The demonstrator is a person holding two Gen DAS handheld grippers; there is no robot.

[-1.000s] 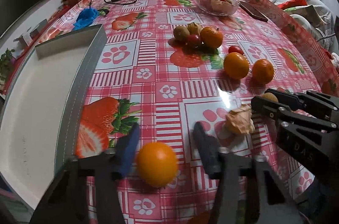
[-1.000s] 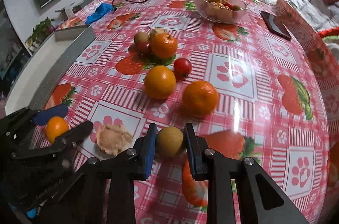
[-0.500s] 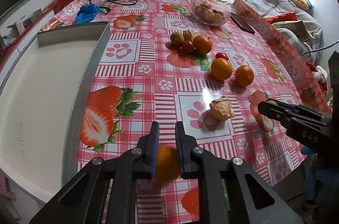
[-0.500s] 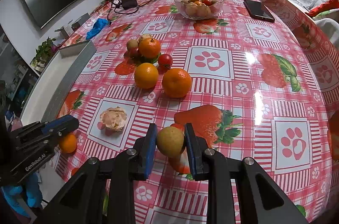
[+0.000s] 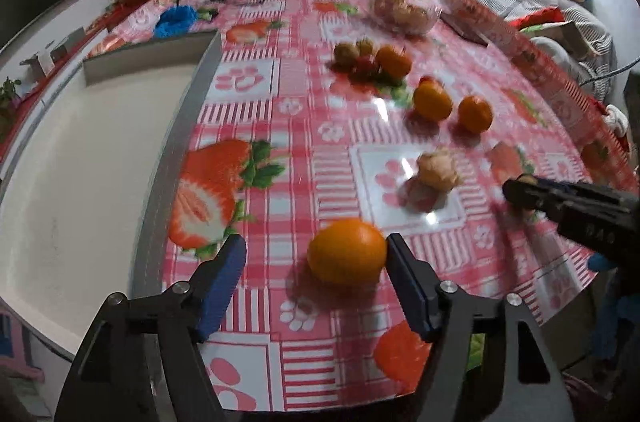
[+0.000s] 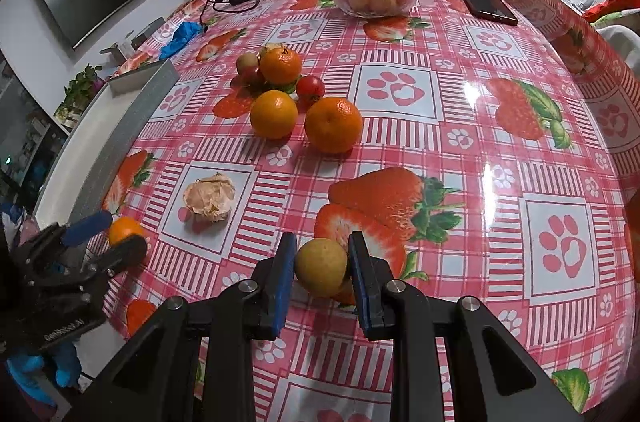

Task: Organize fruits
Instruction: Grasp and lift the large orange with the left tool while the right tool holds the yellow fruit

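Orange fruit (image 5: 346,251) lies loose between the left tool (image 5: 312,278), whose jaws just spread apart: dropped. Right tool (image 6: 322,268) stays clamped on its yellow fruit (image 6: 321,266).

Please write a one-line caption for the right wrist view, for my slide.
Right tool shut on a yellow-green fruit above the strawberry-print tablecloth.

left wrist view: far fruit cluster (image 5: 370,64) and glass bowl (image 5: 404,12) smeared by motion blur, kinds unreadable | right gripper (image 5: 516,188) cut off at right edge, its load hidden, only a pale sliver shows | right wrist view: small orange (image 6: 125,230) partly covered by left gripper (image 6: 108,232), lower left, possibly touching one finger
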